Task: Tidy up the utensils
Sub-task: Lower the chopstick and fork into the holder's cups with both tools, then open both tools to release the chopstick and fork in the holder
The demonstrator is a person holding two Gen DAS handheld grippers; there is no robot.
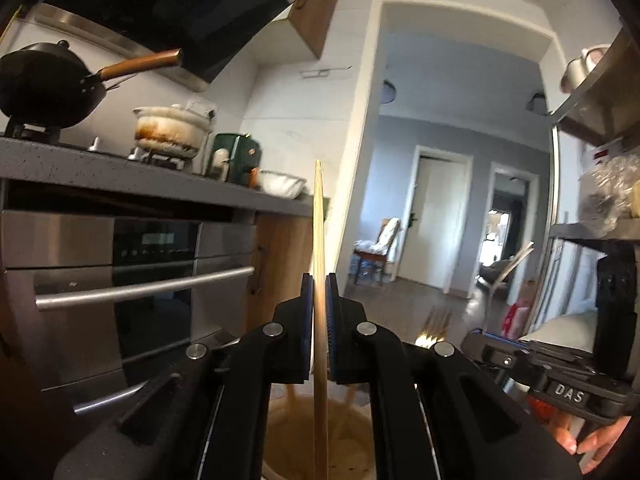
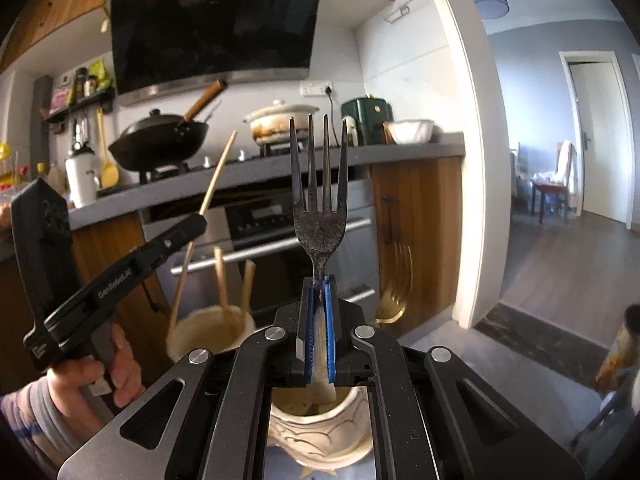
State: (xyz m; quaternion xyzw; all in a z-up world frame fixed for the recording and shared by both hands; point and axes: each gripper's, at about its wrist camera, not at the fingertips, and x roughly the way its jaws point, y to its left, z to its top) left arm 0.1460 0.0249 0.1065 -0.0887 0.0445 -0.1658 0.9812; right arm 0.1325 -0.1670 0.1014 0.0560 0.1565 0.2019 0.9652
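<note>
My left gripper [image 1: 319,280] is shut on a wooden chopstick [image 1: 319,220], held upright with its lower end in a beige holder cup [image 1: 348,440] below. The right wrist view shows this gripper [image 2: 200,216] at left, over the same cup [image 2: 212,330], which holds two more chopsticks [image 2: 220,280]. My right gripper [image 2: 319,280] is shut on a dark metal fork [image 2: 319,184], tines up, its handle reaching down into a patterned cream cup [image 2: 316,420]. A gold fork [image 2: 396,284] stands blurred to the right of it.
A kitchen counter [image 2: 280,160] runs behind with a black wok [image 2: 160,136], a stained white pot [image 2: 280,120] and a green appliance [image 2: 366,114]. An oven with a bar handle [image 1: 144,286] sits under it. A doorway opens at right [image 2: 560,160].
</note>
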